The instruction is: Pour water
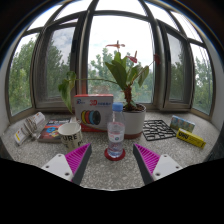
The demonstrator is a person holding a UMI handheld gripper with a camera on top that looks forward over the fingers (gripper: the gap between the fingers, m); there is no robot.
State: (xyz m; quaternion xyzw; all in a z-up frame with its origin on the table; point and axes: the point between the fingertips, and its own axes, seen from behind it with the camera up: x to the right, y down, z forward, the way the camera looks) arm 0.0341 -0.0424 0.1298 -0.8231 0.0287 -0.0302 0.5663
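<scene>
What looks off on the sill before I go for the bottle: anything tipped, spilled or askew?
Nothing stands out. The water bottle stands upright and capped just ahead of the open tongs, the paper cup is upright beside it, and the counter shows no spill. The potted plant also stands upright.

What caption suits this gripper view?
Open gripper faces a water bottle and paper cup below bay windows.

The hand-held gripper [112,160] has white fingers with ridged magenta pads [78,156].

bottle [116,130] before box [93,111], cup [70,134] left
</scene>
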